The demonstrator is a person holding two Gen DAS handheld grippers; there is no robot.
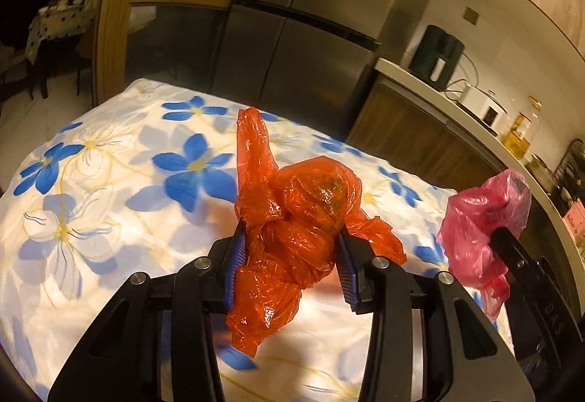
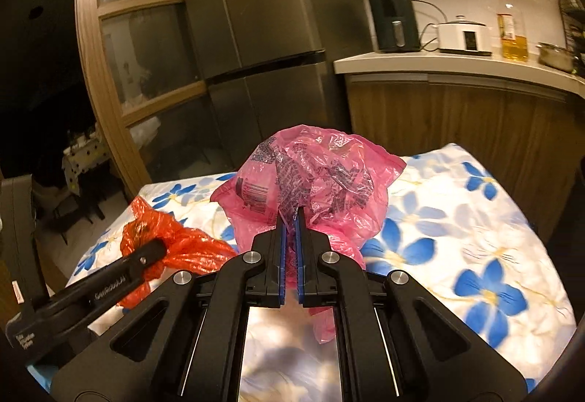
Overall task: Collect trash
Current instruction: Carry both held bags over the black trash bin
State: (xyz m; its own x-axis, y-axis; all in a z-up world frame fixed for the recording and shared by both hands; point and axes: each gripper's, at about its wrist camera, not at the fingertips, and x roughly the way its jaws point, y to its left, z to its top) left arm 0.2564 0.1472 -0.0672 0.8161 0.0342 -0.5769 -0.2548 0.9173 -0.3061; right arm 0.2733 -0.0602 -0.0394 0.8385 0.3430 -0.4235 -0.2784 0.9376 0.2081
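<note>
Room: kitchen at night, a steel fridge (image 2: 256,18) straight ahead of both my tools, a wooden cabinet run with a white worktop (image 2: 457,64) off to the right.
Surface: floral-clothed counter (image 1: 109,190) below both tools — blue and white flowers, nothing else lying on the parts I can see.
Left tool (image 1: 290,248): clamped on the orange bag (image 1: 299,219), its blue pads pressed into the crumpled middle with the wad keeping them apart; one tail stands up ahead of the tips, another hangs below them.
Right tool (image 2: 291,230): pinched nearly together on the neck of the pink bag (image 2: 310,182), so the printed bulk balloons ahead of the tips and a loose end dangles beneath.
Why held so: I judge each grip takes the gathered part, so the thin film cannot slide out and nothing trails on the cloth.
Where the trash is: both bags seem to hang clear of the cloth, the pink one to the right of my left tool, the orange one to the left of my right tool, near each other but not touching.
Edges: the cloth's far edge drops off just ahead of the bags, with the fridge beyond; its right edge falls toward the cabinets.
Open room: free air above and ahead — no bin shows in either view, so where to carry them I cannot tell.
</note>
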